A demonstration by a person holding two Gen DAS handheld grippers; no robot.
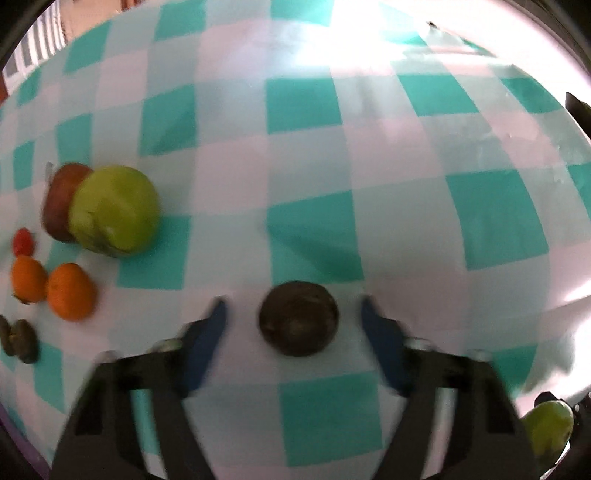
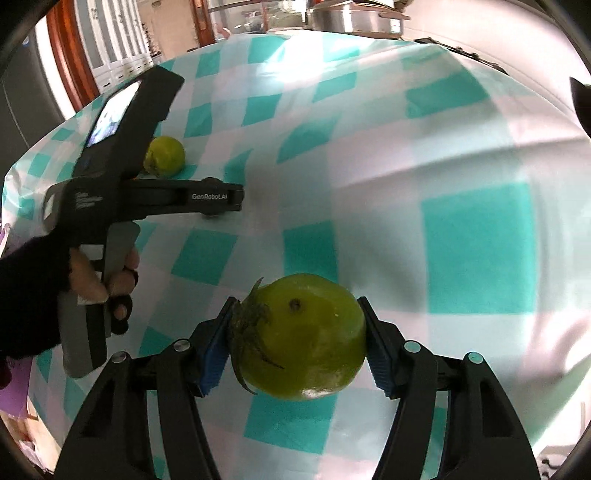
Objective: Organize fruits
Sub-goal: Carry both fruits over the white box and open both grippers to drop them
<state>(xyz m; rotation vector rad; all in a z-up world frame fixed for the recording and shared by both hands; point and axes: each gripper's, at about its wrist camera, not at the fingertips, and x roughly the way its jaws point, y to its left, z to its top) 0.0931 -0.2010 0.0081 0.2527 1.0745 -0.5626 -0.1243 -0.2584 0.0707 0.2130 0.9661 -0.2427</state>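
The right gripper (image 2: 297,338) is closed on a green fruit (image 2: 299,338), one blue pad (image 2: 212,354) on each side across its widest part, and the dry calyx is turned to the left pad. The fruit looks firm, smooth and a little waxy, so I think it can slip if the squeeze is weak, and it can bruise if the squeeze is too strong. A hold across the middle, as it is now, seems the safest.

The left gripper (image 1: 291,317) is spread wide, and a small dark round fruit (image 1: 298,318) lies between its fingers without touching them. This one looks rough and light, and I judge it will roll easily; the pads should meet it at its sides, low near the cloth.

To the left of the dark fruit lie a big green fruit (image 1: 114,210) touching a red-brown one (image 1: 59,203), two oranges (image 1: 70,291) side by side, a small red fruit (image 1: 23,242) and some dark pieces (image 1: 18,339).

Everything rests on a tablecloth (image 1: 314,107) with teal and white squares, soft, with folds and strong glare. Behind it the right camera shows white cabinets (image 2: 110,44) and a metal pot (image 2: 347,14).
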